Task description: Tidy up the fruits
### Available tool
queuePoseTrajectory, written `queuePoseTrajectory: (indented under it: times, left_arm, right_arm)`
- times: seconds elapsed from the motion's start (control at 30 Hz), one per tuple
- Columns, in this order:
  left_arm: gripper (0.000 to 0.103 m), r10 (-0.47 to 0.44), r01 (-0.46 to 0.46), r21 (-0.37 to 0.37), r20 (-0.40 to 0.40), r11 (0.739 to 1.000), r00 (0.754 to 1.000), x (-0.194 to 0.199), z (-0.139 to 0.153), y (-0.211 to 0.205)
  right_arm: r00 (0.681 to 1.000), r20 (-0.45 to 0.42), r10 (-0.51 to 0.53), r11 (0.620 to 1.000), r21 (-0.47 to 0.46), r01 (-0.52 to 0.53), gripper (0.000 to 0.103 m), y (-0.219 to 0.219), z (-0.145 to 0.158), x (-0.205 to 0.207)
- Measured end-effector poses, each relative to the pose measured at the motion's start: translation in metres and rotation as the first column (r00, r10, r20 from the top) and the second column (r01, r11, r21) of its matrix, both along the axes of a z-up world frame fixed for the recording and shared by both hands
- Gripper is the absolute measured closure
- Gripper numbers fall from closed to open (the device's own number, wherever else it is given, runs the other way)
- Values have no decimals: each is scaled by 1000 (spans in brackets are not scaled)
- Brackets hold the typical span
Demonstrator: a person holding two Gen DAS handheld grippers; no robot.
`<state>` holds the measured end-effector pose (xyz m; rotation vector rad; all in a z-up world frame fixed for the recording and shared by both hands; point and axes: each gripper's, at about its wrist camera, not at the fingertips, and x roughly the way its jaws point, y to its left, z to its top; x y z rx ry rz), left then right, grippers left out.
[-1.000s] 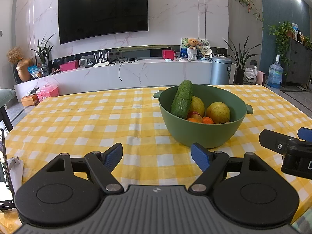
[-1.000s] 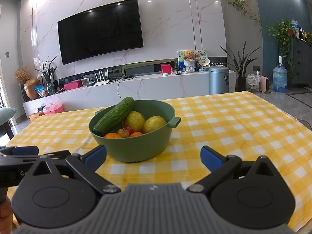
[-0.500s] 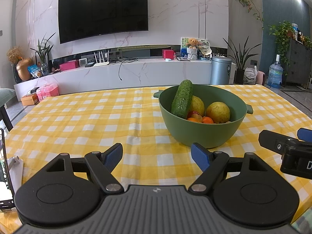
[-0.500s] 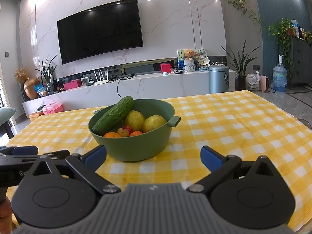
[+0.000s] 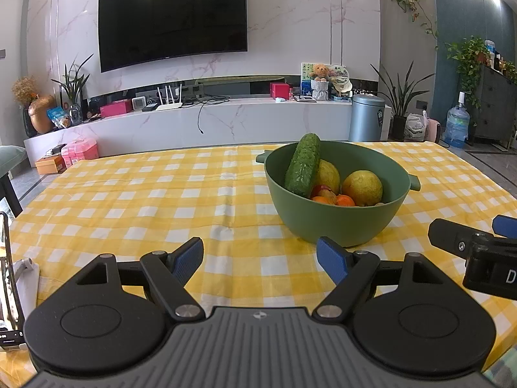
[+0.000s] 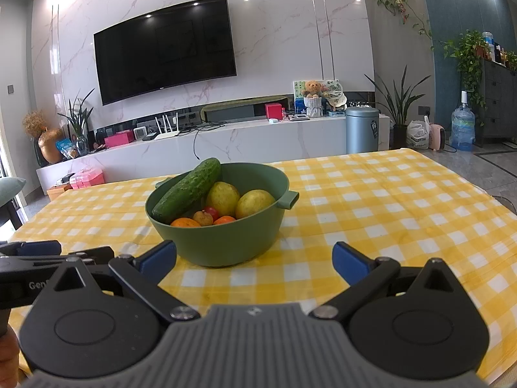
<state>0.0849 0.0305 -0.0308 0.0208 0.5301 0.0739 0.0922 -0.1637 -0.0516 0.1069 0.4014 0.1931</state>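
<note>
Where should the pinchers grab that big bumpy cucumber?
Probably the cucumber's raised top end, coming from above. It leans on the green bowl's rim, poking clear of the lemons, while its low end is buried among fruit.

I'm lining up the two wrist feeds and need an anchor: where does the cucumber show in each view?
Left wrist: the cucumber stands right of centre, leaning on the left rim of the green bowl.
Right wrist: the cucumber lies left of centre, slanting across the left rim of the green bowl.
Shared landmark: the wall TV.
</note>
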Motion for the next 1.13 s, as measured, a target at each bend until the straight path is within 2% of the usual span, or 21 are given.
queuePoseTrajectory:
  times: [1.13]
  left_arm:
    - [9,8,-9,18,23,1000,1000,-1,0,0]
  right_arm:
    - [1000,-24,-2,1000,-2,2,4,0,-4,2]
